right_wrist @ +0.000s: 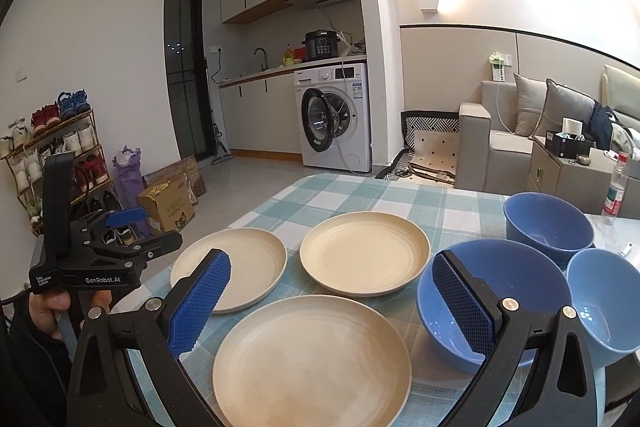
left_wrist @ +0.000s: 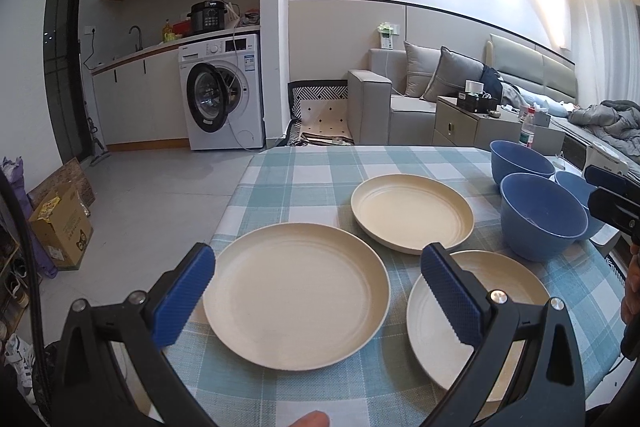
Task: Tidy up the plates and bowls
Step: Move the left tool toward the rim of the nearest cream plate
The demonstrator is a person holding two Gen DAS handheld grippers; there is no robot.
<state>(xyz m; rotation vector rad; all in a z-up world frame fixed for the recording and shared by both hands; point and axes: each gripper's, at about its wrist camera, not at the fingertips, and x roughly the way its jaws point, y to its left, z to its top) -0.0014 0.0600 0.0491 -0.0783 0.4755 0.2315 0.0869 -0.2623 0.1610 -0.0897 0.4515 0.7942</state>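
Note:
Three cream plates lie apart on the checked tablecloth (left_wrist: 304,163): a left plate (left_wrist: 296,295) (right_wrist: 228,269), a far plate (left_wrist: 412,213) (right_wrist: 364,253) and a near plate (left_wrist: 480,315) (right_wrist: 312,359). To their right three blue bowls cluster together: a big front bowl (left_wrist: 542,215) (right_wrist: 496,299), a far bowl (left_wrist: 520,163) (right_wrist: 548,223) and a right bowl (left_wrist: 576,187) (right_wrist: 604,303). My left gripper (left_wrist: 316,253) (right_wrist: 156,227) hovers open over the left plate, holding nothing. My right gripper (right_wrist: 330,261) (left_wrist: 608,195) is open and empty above the near plate, its right finger in front of the big bowl.
The table's left edge drops to the grey floor, where a cardboard box (right_wrist: 168,207) and a shoe rack (right_wrist: 52,155) stand. A washing machine (left_wrist: 224,91) with its door open is beyond. A sofa (left_wrist: 400,95) and a water bottle (right_wrist: 614,191) stand behind the bowls.

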